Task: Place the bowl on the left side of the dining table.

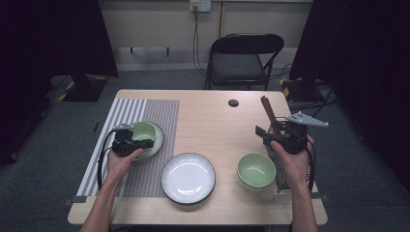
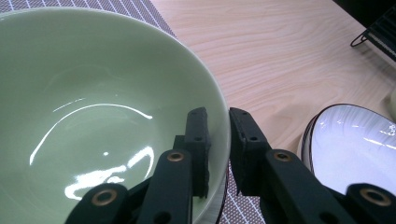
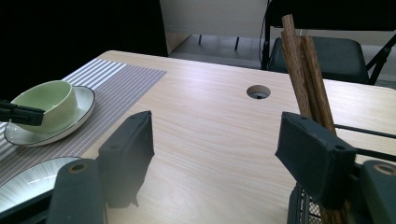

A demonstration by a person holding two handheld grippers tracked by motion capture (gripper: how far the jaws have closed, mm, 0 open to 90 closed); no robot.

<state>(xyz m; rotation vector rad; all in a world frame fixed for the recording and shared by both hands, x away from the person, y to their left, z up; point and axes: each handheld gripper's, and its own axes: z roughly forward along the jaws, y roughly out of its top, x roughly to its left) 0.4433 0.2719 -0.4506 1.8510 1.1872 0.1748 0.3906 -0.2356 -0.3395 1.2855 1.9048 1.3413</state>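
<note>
Table: a light wooden tabletop (image 1: 212,116) with a small dark round hole (image 1: 233,103) near its far edge.
Placemat: a grey and white striped woven mat (image 1: 145,108) lying on the left part of the table.
Empty plate: a white round plate with a dark rim (image 1: 188,178), near the front edge at the middle, overlapping the mat's right edge.
Plate under the bowl: a second white dark-rimmed plate (image 3: 84,100) on the mat, carrying the held bowl.
Held bowl: a pale green glazed ceramic bowl (image 2: 93,102), upright on that plate on the mat, left of the empty plate.
Stacked bowls: two more pale green bowls (image 1: 256,170), one nested in the other, right of the empty plate and just beside the rack.
Rack: a black wire basket (image 1: 280,166) at the table's right edge, with brown wooden chopsticks (image 3: 303,65) standing up out of it.
Left gripper: the left gripper (image 2: 219,140) has its jaws narrow, one pad inside the held bowl's rim and one outside, pinching the wall.
Right gripper: the right gripper (image 3: 224,140) has its jaws wide apart with nothing between them, over the rack with the chopsticks just beside its right jaw.
</note>
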